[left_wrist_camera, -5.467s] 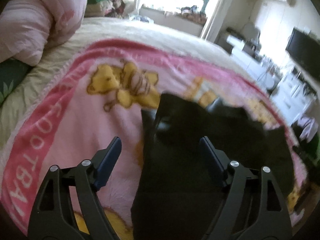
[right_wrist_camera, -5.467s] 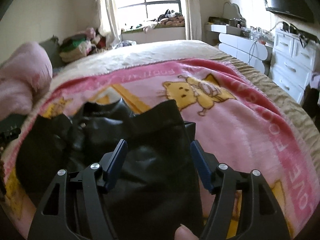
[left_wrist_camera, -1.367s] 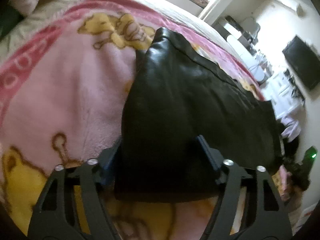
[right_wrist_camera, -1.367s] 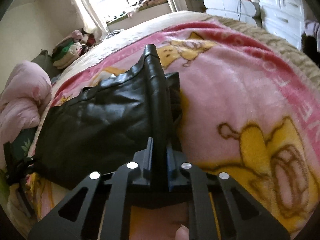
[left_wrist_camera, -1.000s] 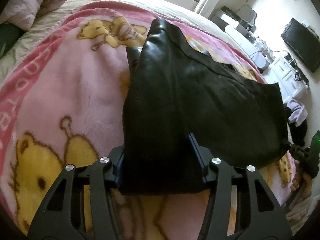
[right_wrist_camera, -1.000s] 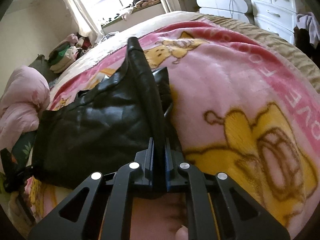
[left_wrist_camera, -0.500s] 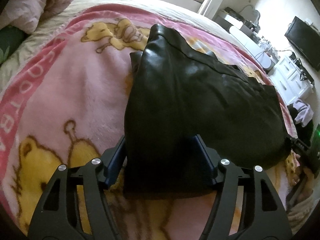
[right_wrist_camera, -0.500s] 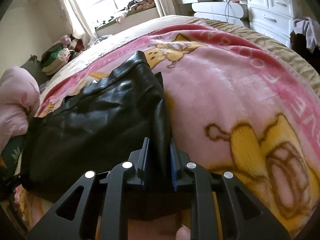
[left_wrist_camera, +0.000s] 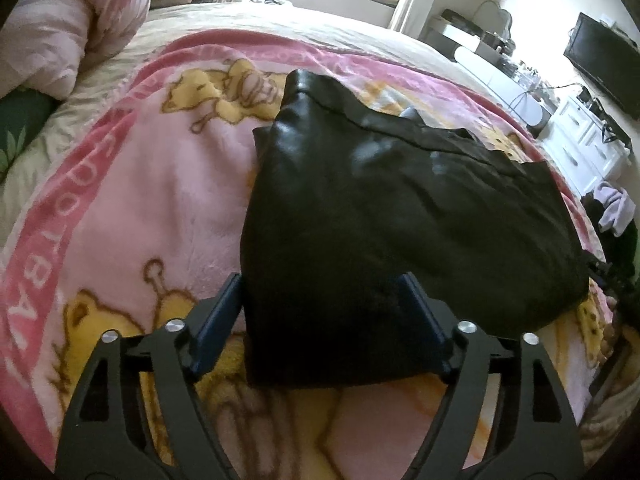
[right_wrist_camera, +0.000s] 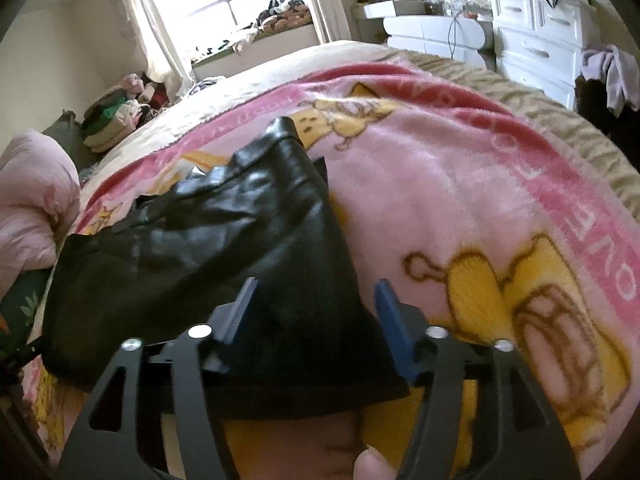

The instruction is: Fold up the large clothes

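A black leather-like garment (left_wrist_camera: 384,216) lies folded on the pink cartoon blanket (left_wrist_camera: 160,184); it also shows in the right wrist view (right_wrist_camera: 224,248). My left gripper (left_wrist_camera: 320,312) is open, its blue-padded fingers on either side of the garment's near left edge. My right gripper (right_wrist_camera: 316,312) is open too, its fingers on either side of the garment's near right corner. Neither grips the cloth. A fingertip shows at the bottom of the right wrist view.
A pink duvet (left_wrist_camera: 68,32) is bunched at the bed's far left. White drawers (right_wrist_camera: 540,40) and a dresser stand right of the bed, with a TV (left_wrist_camera: 600,68) on the wall. Clothes are piled by the window (right_wrist_camera: 116,120).
Both grippers held the garment's near edge and laid it down flat. The right gripper has opened and let go; the left has widened. Both have pulled back slightly.
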`<state>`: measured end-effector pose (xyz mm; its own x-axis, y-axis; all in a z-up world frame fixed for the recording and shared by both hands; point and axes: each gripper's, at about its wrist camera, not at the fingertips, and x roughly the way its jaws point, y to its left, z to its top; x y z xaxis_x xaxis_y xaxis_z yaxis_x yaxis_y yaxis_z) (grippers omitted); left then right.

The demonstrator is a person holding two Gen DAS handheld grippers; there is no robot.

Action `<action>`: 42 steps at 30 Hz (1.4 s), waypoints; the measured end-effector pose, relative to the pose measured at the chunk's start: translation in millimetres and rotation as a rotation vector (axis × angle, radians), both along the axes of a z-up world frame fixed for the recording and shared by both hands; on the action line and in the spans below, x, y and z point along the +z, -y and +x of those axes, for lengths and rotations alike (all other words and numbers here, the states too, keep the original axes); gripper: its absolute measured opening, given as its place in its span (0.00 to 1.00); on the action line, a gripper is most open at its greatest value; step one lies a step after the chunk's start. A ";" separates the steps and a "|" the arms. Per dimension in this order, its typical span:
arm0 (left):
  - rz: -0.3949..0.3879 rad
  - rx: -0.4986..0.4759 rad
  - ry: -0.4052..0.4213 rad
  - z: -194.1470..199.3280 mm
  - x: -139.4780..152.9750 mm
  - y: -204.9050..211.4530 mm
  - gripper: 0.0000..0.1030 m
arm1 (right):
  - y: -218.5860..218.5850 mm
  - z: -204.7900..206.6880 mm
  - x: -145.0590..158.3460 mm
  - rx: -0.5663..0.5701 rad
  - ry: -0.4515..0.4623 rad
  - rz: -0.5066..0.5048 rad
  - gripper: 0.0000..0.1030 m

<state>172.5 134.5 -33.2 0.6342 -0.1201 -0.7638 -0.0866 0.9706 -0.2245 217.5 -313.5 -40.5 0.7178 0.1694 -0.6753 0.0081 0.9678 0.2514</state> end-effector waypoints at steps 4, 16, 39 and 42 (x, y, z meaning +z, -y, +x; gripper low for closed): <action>0.015 -0.009 0.031 -4.9 10.6 3.3 0.83 | -9.2 -7.6 13.2 0.001 0.049 -0.048 0.78; 0.067 0.024 0.053 -8.4 20.9 -0.3 0.91 | -80.5 -30.3 41.8 0.190 0.149 -0.077 0.83; -0.022 0.064 0.040 5.9 8.9 -30.7 0.91 | -185.8 -42.8 29.9 0.419 0.066 -0.164 0.32; -0.034 0.047 0.008 16.6 -1.4 -24.7 0.91 | -192.7 -30.7 2.7 0.420 -0.043 -0.216 0.31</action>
<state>189.1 159.2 -34.6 0.6456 -0.1159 -0.7549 -0.1305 0.9572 -0.2585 186.8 -120.8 -37.8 0.5884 0.2909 -0.7544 -0.3889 0.9199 0.0514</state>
